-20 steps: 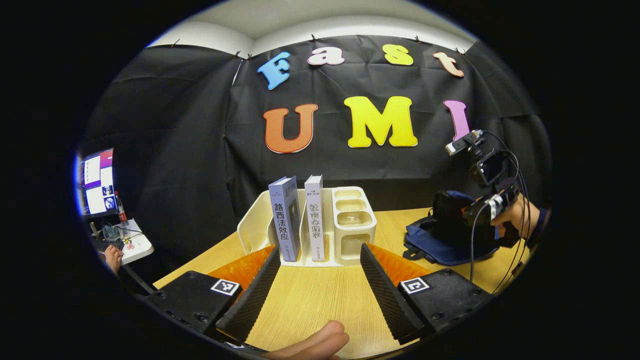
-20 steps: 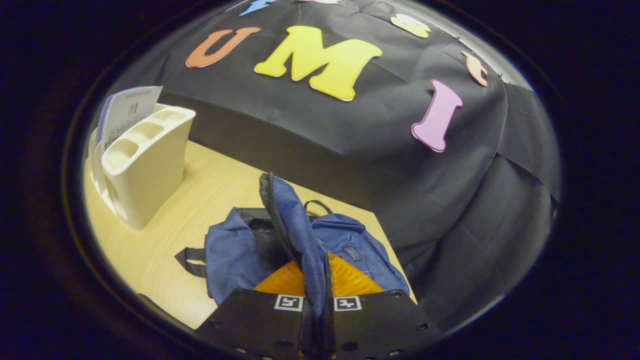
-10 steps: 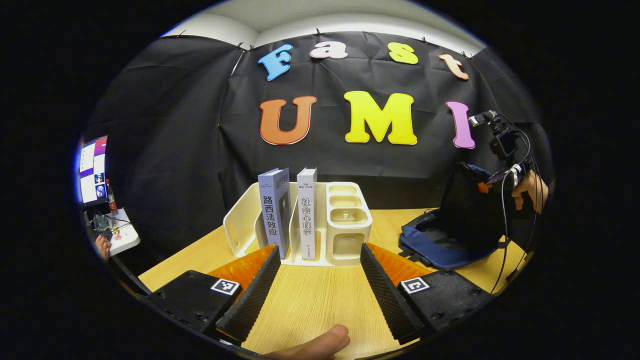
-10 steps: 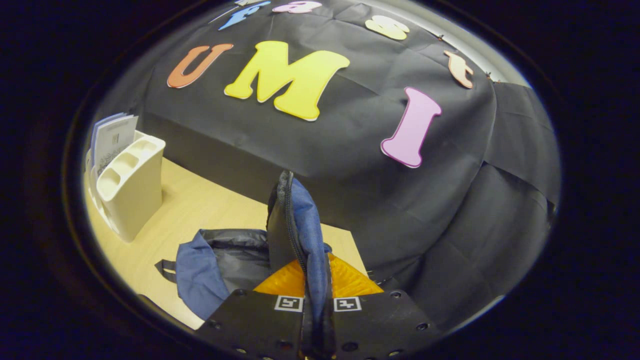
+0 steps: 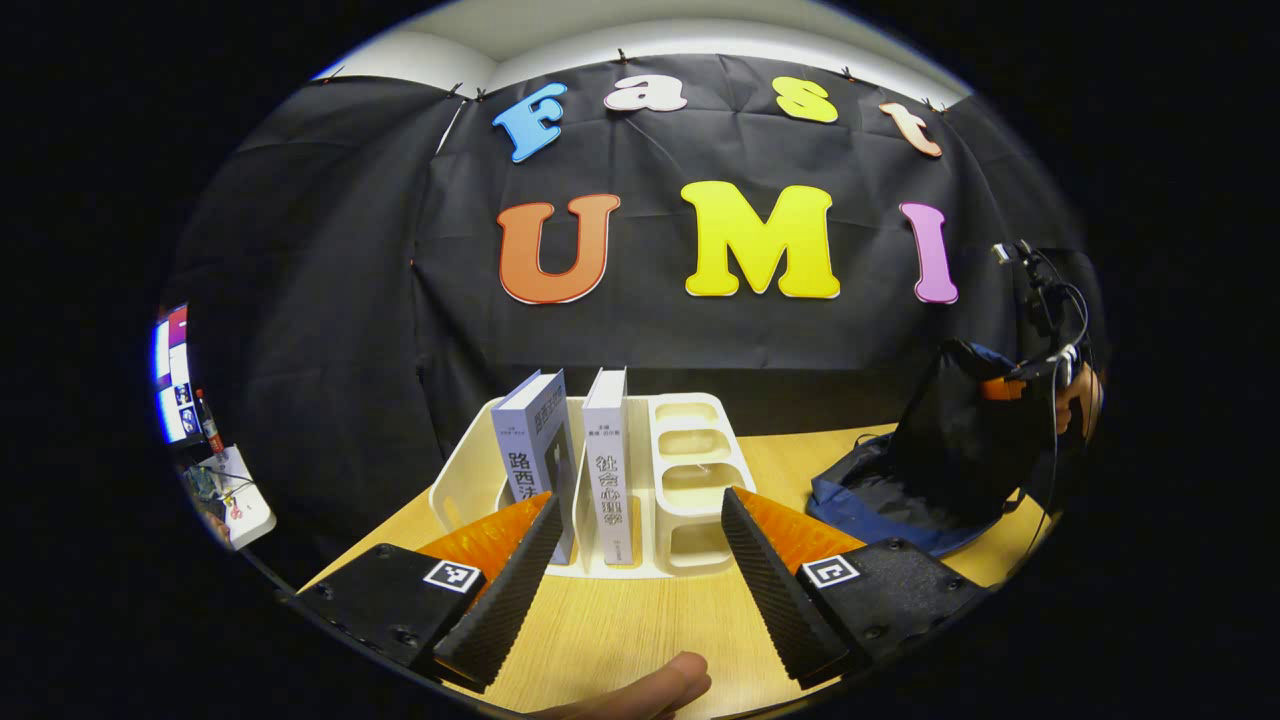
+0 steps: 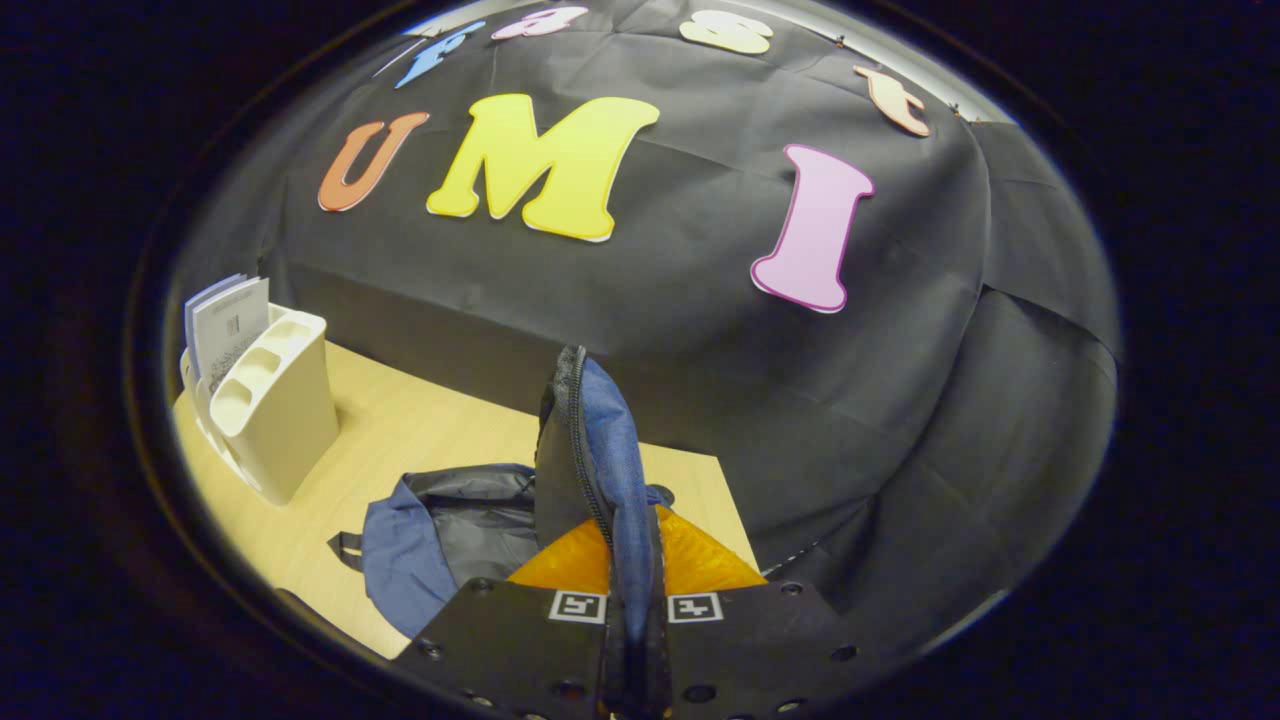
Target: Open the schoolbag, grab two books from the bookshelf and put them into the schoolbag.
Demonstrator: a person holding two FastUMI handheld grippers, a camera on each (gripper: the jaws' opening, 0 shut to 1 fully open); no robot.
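In the left gripper view, now closer to the two books (image 5: 580, 460) in the bookshelf (image 5: 690, 470); left gripper (image 5: 635, 560) wide open, ready to grab. In the right gripper view, right gripper (image 6: 632, 610) still clamped on the schoolbag (image 6: 590, 450) flap, lifted higher, bag open.

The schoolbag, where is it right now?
In the left gripper view the schoolbag lies on the table's right side, right of the bookshelf; the right gripper holds its flap up.

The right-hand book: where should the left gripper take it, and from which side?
Probably the spine edge of the right-hand book, from the front. It stands upright in the shelf, spine facing the open left gripper, with a gap to the other book.
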